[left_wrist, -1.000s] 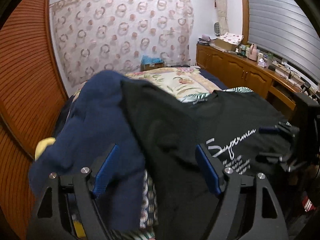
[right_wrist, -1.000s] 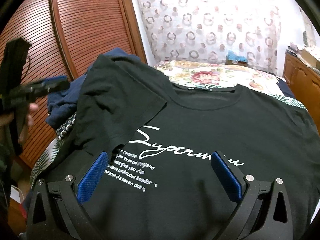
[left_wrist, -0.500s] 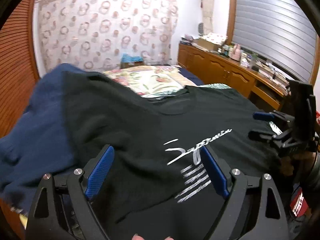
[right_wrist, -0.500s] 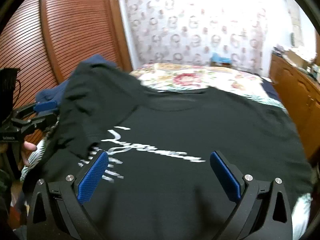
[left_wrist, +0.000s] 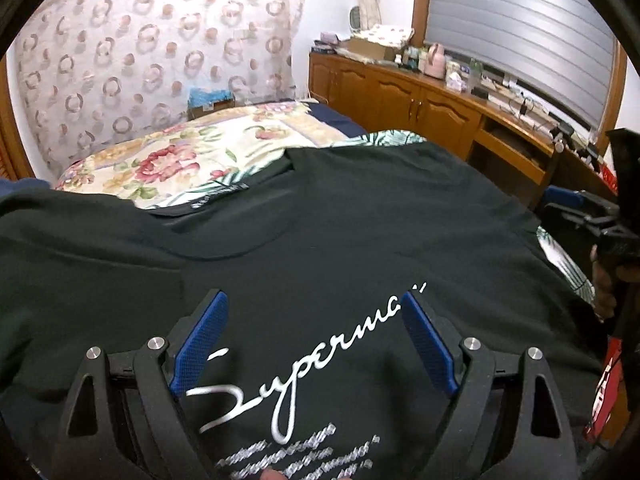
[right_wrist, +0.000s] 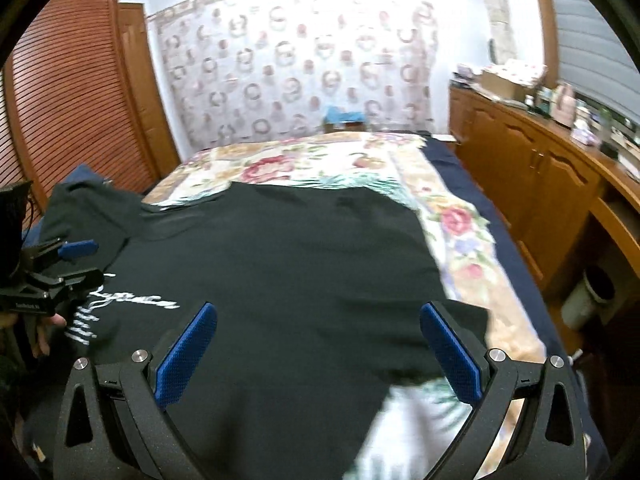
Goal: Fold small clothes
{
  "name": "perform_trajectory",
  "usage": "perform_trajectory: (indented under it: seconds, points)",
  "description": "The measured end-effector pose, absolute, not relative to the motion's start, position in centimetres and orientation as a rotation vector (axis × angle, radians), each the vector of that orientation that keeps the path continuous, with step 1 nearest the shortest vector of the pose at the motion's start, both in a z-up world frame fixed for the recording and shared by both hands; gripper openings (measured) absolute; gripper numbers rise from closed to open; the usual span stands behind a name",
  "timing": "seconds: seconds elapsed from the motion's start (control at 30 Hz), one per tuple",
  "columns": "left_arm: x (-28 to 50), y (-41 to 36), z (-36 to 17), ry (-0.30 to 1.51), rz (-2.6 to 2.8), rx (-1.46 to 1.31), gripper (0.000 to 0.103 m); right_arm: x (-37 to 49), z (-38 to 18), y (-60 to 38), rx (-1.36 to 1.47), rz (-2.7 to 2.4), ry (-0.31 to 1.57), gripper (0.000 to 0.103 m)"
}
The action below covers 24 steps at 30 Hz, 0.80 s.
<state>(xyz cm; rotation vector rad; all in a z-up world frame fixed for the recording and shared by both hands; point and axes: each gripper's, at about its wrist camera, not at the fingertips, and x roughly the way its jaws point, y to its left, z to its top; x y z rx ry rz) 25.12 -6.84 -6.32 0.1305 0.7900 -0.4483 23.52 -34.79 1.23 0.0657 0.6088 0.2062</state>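
A black T-shirt (left_wrist: 360, 220) with a white script print (left_wrist: 304, 360) lies spread face up on the floral bedspread (left_wrist: 192, 160). My left gripper (left_wrist: 314, 300) hovers open over the print, with nothing between its blue pads. In the right wrist view my right gripper (right_wrist: 318, 310) stands open over the plain right half of the T-shirt (right_wrist: 280, 248), near its right edge, pinching no cloth. The shirt's left sleeve (right_wrist: 92, 208) is rumpled and raised. Each view shows the other gripper at its edge: the right gripper (left_wrist: 580, 208) and the left gripper (right_wrist: 68, 264).
A navy garment (right_wrist: 80, 172) peeks out behind the shirt's left sleeve. Wooden cabinets (right_wrist: 540, 168) with clutter on top run along the right of the bed, and a white bin (right_wrist: 588, 296) stands below them. Louvred wardrobe doors (right_wrist: 72, 100) close off the left side.
Both grippers have swept to the right across the shirt. The navy garment has left the left wrist view and the print now sits under the left gripper. Both stay open.
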Motion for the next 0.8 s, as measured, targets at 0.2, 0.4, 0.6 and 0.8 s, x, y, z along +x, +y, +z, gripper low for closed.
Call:
perform_trajectory:
  seconds: [0.2,0.4,0.6,0.8]
  points:
    - [25.9,-8.2,-7.4,0.828,-0.433,0.161,0.088,23.6,1.1,-35.7,0.081,0.155,0.621,0.102]
    - [26.8,-8.8,-8.6,0.871,-0.423,0.183,0.088,23.9,1.6,-36.2,0.093,0.126,0.633,0.102]
    - [27.0,-9.1,-9.3,0.889,-0.421,0.197,0.09,23.8,1.6,-35.7,0.104,0.109,0.655,0.102]
    - [26.9,-9.4,-9.3,0.89,-0.422,0.201,0.092,24.3,1.8,-36.2,0.118,0.108,0.695,0.102]
